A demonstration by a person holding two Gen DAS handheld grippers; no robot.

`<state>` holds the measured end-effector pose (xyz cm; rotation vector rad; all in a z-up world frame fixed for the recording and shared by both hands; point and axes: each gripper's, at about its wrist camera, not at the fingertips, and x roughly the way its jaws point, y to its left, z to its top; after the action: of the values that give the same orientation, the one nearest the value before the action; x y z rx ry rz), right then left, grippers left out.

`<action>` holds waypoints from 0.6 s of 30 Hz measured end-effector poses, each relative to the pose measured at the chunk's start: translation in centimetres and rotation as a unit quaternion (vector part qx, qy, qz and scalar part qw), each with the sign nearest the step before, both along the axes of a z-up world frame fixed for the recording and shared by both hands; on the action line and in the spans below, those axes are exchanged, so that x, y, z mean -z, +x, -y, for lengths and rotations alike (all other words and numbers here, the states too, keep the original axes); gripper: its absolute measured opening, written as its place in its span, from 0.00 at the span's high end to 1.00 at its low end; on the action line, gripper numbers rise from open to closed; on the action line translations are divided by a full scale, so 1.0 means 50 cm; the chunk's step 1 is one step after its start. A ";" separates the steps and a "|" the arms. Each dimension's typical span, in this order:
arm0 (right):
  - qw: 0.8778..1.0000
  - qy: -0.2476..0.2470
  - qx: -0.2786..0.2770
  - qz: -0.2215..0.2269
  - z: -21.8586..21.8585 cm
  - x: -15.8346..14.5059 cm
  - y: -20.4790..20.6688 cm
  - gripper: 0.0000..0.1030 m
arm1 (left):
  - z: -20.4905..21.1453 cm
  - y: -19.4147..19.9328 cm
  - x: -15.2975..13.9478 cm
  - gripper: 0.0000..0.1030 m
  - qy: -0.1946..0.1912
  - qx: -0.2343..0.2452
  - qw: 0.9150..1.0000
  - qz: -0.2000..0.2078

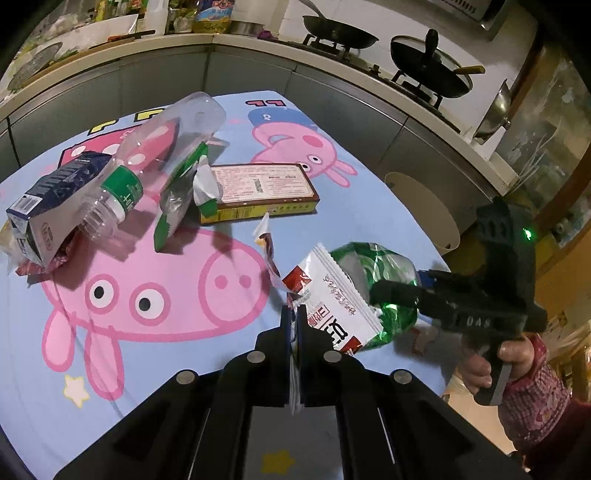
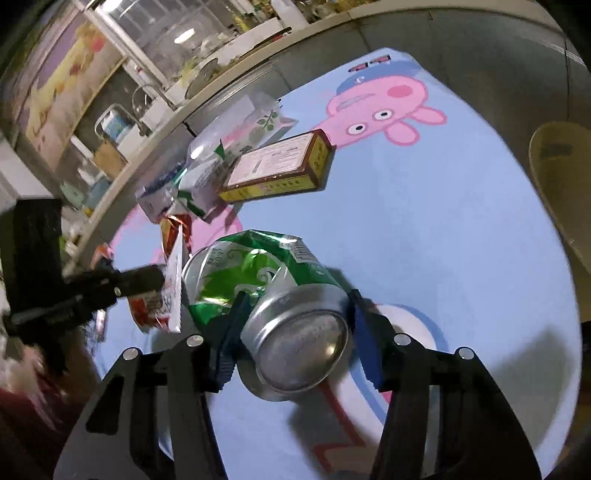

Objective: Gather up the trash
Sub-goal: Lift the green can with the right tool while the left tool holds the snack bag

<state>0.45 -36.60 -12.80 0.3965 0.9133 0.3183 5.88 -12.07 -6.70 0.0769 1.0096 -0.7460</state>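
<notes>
My left gripper (image 1: 293, 314) is shut on a white and red snack wrapper (image 1: 332, 299) and holds it above the blue Peppa Pig tablecloth (image 1: 155, 373). My right gripper (image 2: 295, 299) is shut on a crushed green can (image 2: 266, 280), lifted off the cloth. The right gripper also shows in the left wrist view (image 1: 391, 291), just right of the wrapper, with the can (image 1: 373, 266) in it. The left gripper appears in the right wrist view (image 2: 155, 277) with the wrapper (image 2: 171, 295).
More trash lies on the cloth: a brown and yellow box (image 1: 258, 192), a clear plastic bottle (image 1: 147, 162), a green wrapper (image 1: 184, 192), a dark blue carton (image 1: 48, 206). A cream bin (image 1: 424, 210) stands at the table's right edge. Kitchen counter with woks (image 1: 340, 33) behind.
</notes>
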 end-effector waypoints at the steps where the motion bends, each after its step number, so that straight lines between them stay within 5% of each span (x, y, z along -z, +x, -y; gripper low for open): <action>1: 1.000 -0.009 0.000 0.002 -0.005 -0.003 -0.004 0.52 | -0.004 -0.001 -0.002 0.97 -0.002 -0.002 1.000 0.001; 4: 1.000 -0.015 0.006 0.008 -0.005 -0.014 -0.018 0.56 | -0.009 0.000 -0.003 0.97 -0.006 -0.007 1.000 -0.001; 8: 0.999 -0.029 0.027 0.024 0.010 -0.033 -0.023 0.73 | -0.006 0.003 -0.007 0.97 -0.004 -0.005 1.000 0.001; 18: 0.992 -0.077 0.071 0.064 0.058 -0.076 -0.035 0.76 | 0.042 0.006 -0.039 0.97 -0.007 0.015 1.000 0.020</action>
<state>-1.32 -39.52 -9.01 0.2936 0.7728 0.1398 6.18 -14.16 -4.77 0.0938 0.9667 -0.7754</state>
